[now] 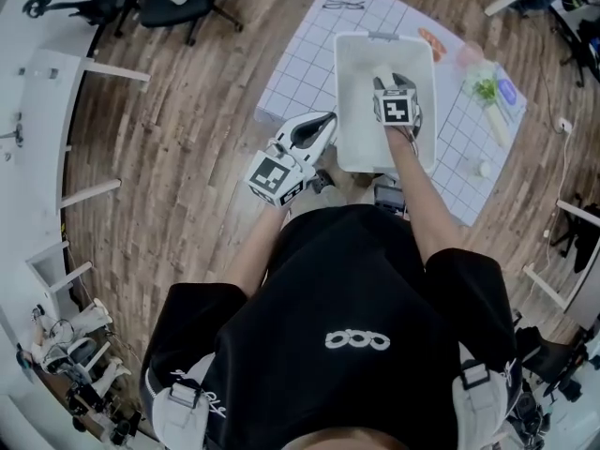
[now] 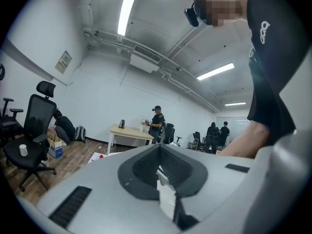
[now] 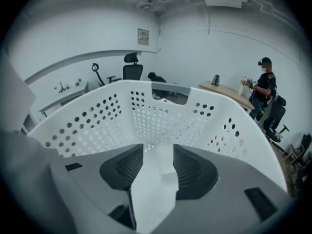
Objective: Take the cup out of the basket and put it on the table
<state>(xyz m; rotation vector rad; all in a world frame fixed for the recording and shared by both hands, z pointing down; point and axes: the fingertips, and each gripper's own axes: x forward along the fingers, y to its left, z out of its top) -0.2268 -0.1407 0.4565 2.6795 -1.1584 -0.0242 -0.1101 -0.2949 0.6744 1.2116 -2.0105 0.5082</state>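
Held left tool (image 1: 325, 125) level, jaws together on nothing, just outside the left wall of the basket (image 1: 341, 92). Had right tool (image 1: 389, 86) dipped inside the basket, jaws partly apart; pressed on nothing, so far as could be told. Found the cup (image 1: 382, 70) on the basket floor, just beyond the right tool's tips, toward the far wall, long axis seemingly along the tool's own line. Judged the right hand much nearer: a short push ahead likely enough to straddle it.

White rectangular plastic basket (image 1: 356, 111): smooth matt walls, pierced by round holes. Brown wood-plank floor (image 1: 187, 157): grain is shown, with slight sheen. White grid-lined sheet (image 1: 300, 59): flat, matt.
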